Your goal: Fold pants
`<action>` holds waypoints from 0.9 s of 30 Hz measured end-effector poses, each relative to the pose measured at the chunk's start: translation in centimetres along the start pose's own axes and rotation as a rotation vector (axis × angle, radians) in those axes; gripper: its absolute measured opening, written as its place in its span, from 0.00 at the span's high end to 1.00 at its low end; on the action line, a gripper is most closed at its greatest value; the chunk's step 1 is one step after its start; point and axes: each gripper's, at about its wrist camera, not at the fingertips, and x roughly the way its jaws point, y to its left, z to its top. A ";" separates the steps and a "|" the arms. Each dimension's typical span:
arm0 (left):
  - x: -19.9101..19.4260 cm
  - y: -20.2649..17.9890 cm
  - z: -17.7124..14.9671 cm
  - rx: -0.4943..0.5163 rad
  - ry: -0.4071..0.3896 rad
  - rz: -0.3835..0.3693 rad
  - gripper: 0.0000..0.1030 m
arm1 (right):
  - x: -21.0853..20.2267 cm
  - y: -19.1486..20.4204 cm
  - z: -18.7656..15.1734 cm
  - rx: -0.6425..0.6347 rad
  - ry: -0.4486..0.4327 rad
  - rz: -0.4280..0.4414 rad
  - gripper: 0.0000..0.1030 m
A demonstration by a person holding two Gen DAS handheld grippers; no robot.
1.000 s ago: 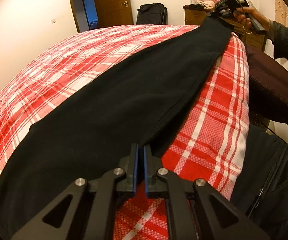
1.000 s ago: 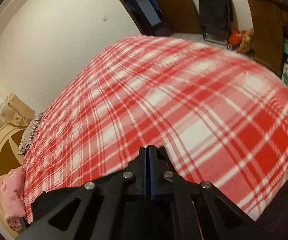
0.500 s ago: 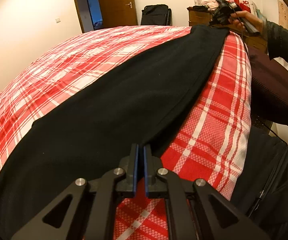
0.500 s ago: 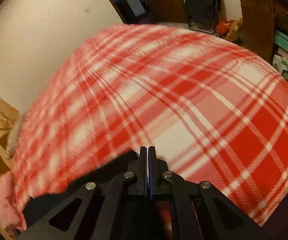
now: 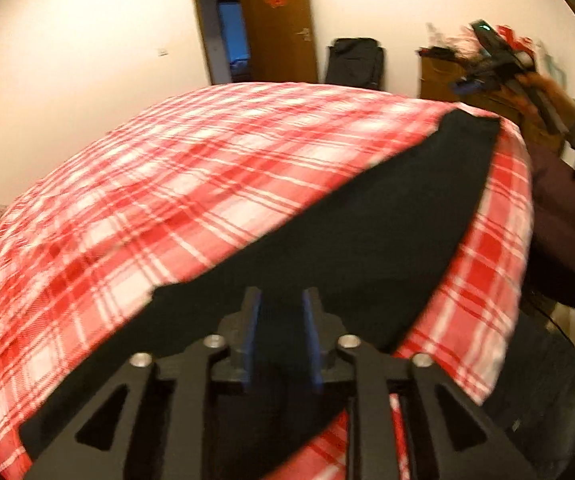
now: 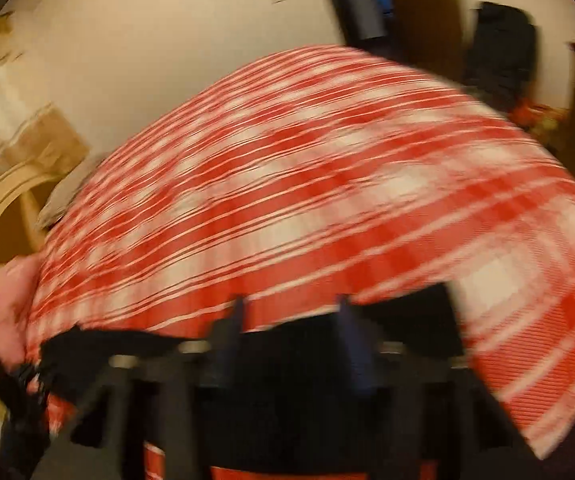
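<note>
Black pants (image 5: 367, 240) lie flat on a bed covered with a red and white plaid blanket (image 5: 191, 184), stretched in a long band along the bed's right edge, from the near corner to the far right corner.

In the left wrist view, the left tool (image 5: 280, 312) sits low over the wide near end of the pants with its two blue-lined fingers parted, a clear gap between them and no cloth pinched. Whether the fingertips touch the fabric cannot be told.

At the far right corner the right tool (image 5: 483, 76), blurred, is held in a hand (image 5: 535, 92) above and apart from the narrow end of the pants.

The right wrist view is heavily blurred. It shows that tool's fingers spread wide with nothing between them, dark cloth below them and the plaid blanket beyond.

A brown door (image 5: 279, 24) stands open in the far wall
</note>
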 end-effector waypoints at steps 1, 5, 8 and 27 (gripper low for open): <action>0.0 0.3 0.2 -0.018 -0.007 -0.011 0.66 | 0.9 1.4 -0.1 -0.034 0.013 0.033 0.46; 1.6 0.0 1.0 -0.046 0.013 -0.041 0.64 | 4.8 5.9 -0.9 -0.146 0.131 0.118 0.46; 2.8 -0.7 0.8 -0.033 0.030 -0.051 0.64 | 7.4 9.4 -1.8 -0.264 0.193 0.135 0.46; 4.9 -0.9 -2.2 -0.111 0.111 -0.108 0.64 | 14.6 18.6 -5.4 -0.676 0.322 0.051 0.99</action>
